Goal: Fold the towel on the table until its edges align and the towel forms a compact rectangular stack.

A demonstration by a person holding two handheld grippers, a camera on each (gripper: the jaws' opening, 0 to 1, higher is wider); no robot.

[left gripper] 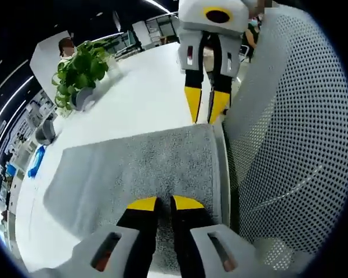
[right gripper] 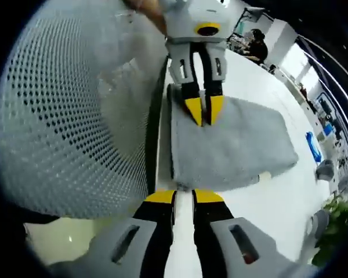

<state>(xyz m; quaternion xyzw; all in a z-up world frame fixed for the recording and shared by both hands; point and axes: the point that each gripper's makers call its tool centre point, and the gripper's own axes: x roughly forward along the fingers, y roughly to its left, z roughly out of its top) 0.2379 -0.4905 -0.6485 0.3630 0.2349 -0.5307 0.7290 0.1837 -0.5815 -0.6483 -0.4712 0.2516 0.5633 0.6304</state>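
A fold of the grey towel (left gripper: 145,168) seems to be in hand; it lies on the white table (left gripper: 139,92) near the edge, beside a mesh chair back (left gripper: 296,133). The left gripper (left gripper: 164,204) is seen with jaws nearly together, pressed on the towel; whether cloth is pinched cannot be told. The right gripper (right gripper: 184,197) is nearly closed at the opposite edge. Next, both corners probably must be carried across evenly. The towel looks thick and already doubled.

A speckled grey towel (left gripper: 145,168) is seen on the white counter (left gripper: 139,92); yellow tips are shown on each hand-held gripper.
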